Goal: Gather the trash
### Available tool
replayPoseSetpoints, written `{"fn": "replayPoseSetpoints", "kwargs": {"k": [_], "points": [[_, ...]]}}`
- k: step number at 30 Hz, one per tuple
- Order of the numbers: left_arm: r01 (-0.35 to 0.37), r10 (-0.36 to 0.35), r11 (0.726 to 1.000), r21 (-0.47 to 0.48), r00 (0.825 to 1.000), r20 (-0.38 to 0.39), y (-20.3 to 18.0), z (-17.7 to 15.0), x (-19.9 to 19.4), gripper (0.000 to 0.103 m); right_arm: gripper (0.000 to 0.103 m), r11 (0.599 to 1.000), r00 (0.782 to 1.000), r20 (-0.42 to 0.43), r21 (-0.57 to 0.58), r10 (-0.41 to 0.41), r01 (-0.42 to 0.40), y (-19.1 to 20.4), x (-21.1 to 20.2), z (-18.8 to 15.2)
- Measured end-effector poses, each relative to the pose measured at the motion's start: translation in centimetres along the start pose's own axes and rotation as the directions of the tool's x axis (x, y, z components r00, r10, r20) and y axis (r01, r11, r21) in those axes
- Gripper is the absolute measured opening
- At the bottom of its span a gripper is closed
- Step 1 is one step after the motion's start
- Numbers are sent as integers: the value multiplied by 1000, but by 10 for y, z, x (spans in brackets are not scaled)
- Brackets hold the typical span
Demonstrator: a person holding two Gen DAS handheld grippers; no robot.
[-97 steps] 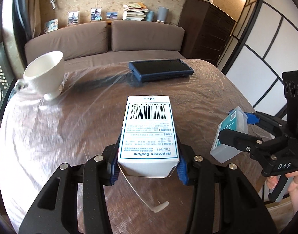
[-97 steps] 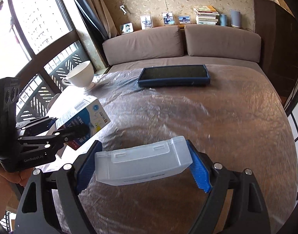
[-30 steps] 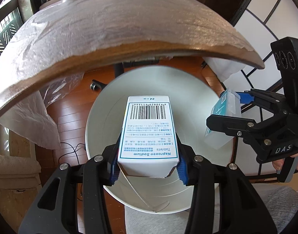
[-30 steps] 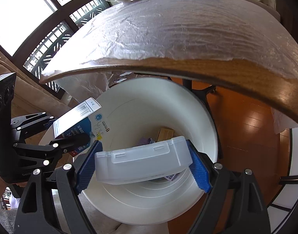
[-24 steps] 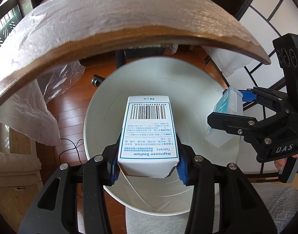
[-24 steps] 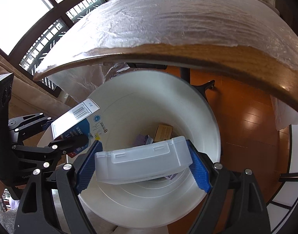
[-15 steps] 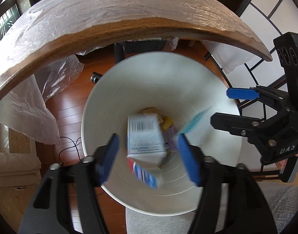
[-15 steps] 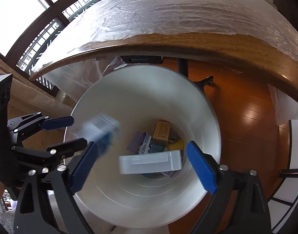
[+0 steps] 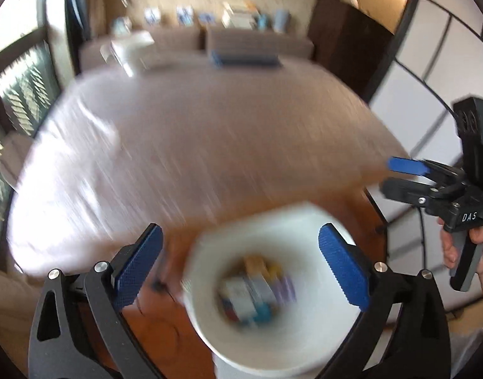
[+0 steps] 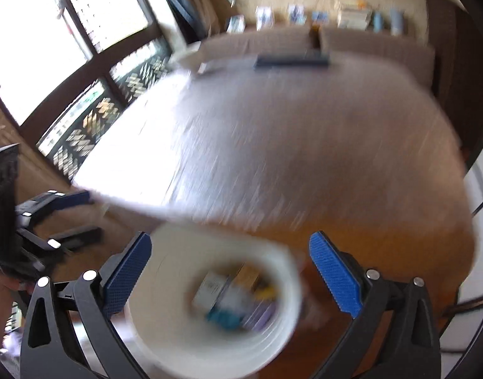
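Below my left gripper (image 9: 239,260), in the left wrist view, the white bin (image 9: 304,221) sits on the floor just off the bench's (image 9: 190,145) near edge, trash boxes (image 9: 252,293) lying at its bottom. My jaws are opening wide, nothing between them. My right gripper (image 9: 399,177) hangs off to the right, empty too.

Under my right gripper (image 10: 230,270), in the right wrist view, the same bin (image 10: 273,252) lies straight down; jaws opening, empty. At the bench's far edge, a dark flat case (image 10: 292,60) lies crosswise, roughly midway between both hands.
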State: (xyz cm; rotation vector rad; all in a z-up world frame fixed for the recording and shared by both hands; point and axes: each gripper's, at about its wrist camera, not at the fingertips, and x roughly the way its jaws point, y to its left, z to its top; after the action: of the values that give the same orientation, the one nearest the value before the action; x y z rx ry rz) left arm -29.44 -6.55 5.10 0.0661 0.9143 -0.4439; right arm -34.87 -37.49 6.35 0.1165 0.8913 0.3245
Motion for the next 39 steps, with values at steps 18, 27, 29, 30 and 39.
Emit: {"fn": "replayPoseSetpoints", "kwargs": {"k": [18,27,29,30,39], "points": [[-306,301,943,-130,952,-55,145,150,145,100,99,929,937,-35,118,-348,350,-162,134,145],[-308,299,938,-160,951,-79,160,166,170,100,99,916,928,-59,146,-368,373,-198,151,156],[-304,294,940,-158,952,-82,161,165,173,100,99,917,929,-68,146,-365,371,-199,152,152],[-309,299,939,-153,951,-85,162,165,175,100,99,916,927,-76,142,-368,376,-198,153,152],[-292,281,942,-166,956,-85,168,168,179,102,99,912,920,-86,127,-382,390,-196,155,150]]}}
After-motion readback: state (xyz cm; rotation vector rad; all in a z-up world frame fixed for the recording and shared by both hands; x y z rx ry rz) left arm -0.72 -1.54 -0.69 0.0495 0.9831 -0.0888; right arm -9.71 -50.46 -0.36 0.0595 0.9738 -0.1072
